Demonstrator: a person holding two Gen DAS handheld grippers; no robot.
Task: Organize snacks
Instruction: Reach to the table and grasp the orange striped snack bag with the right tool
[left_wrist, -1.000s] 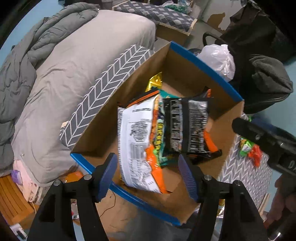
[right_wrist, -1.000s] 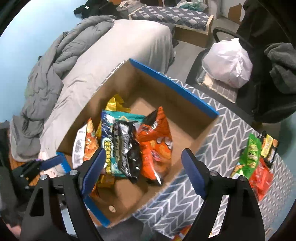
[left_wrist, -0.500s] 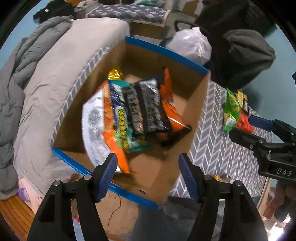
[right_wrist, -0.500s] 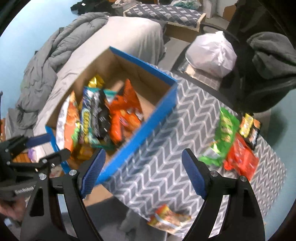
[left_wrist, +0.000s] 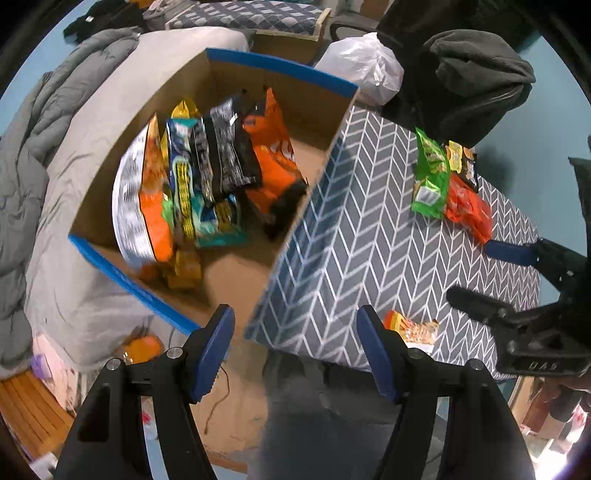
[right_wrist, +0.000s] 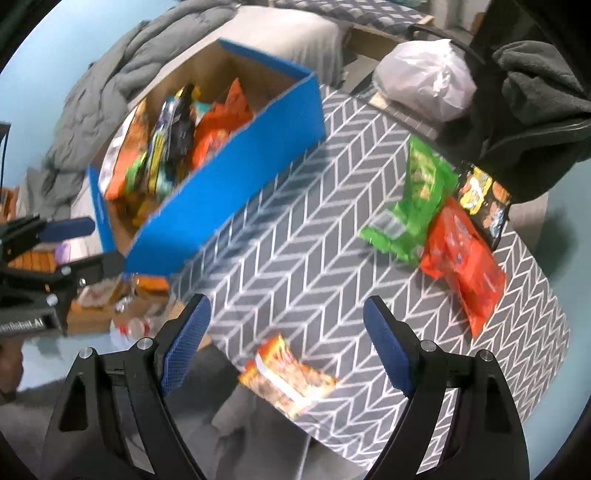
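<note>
Both the right gripper (right_wrist: 286, 339) and the left gripper (left_wrist: 295, 350) hang with jaws apart and empty; the small orange packet (right_wrist: 286, 376) lies just ahead between the right jaws, likely next for the blue box (right_wrist: 229, 166), up-left of them, where bags stand filed upright

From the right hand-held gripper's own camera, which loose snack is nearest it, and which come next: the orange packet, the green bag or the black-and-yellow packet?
1. Orange packet: between the right hand-held gripper fingers, at the table's near edge.
2. Green bag: farther, toward the right.
3. Black-and-yellow packet: farthest, at the far right edge behind the red bag.
</note>
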